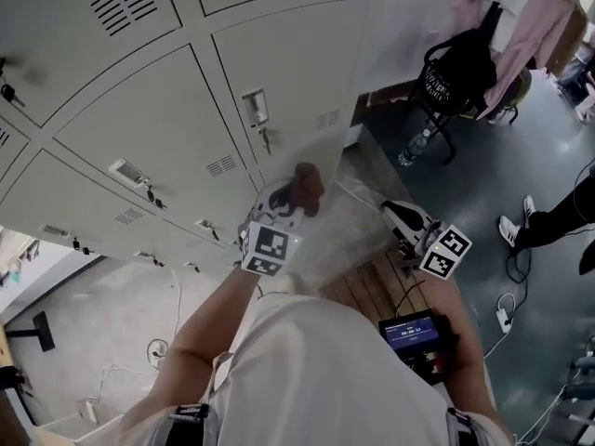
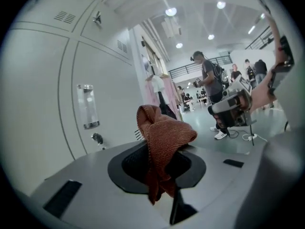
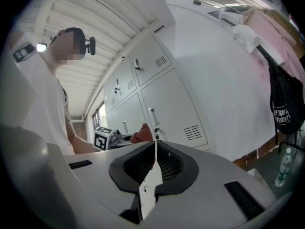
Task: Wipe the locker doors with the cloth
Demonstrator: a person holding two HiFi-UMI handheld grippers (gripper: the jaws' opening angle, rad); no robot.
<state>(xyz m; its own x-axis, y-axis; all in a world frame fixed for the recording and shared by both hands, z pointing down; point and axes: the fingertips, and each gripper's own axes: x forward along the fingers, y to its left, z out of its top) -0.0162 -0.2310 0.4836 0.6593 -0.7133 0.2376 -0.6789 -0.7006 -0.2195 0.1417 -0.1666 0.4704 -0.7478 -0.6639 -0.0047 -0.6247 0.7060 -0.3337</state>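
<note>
The rust-brown knitted cloth (image 1: 302, 187) is bunched into a loose wad, pinched at its lower end, with its bulk standing up and forward past the jaw tips. Its long axis runs along the jaws, pointing toward the lockers. My left hand-held gripper (image 1: 290, 203) is clamped on it, and a short tail of cloth hangs below the grip.

In the left gripper view the pale grey locker door (image 2: 43, 104) fills the space to the left of the cloth and slightly ahead of it. On that door are an upright latch handle (image 2: 87, 106) and a small keyhole (image 2: 97, 138) below the handle. Just behind the cloth are the door's vent slots (image 2: 137, 135), so the wad sits low on the door, near its outer edge. I cannot tell whether the cloth touches the metal or only hangs just beside it.

My right hand-held gripper (image 1: 394, 212) is held back and to the right, well apart from the door, off the corner of the locker bank. Its jaws are pressed together with nothing between them.

The left arm is clearly the nearer one. As I judge it, the wipe depends on swinging the wad leftward so its broad side presses flat against the door. After that it can travel up toward the latch.
</note>
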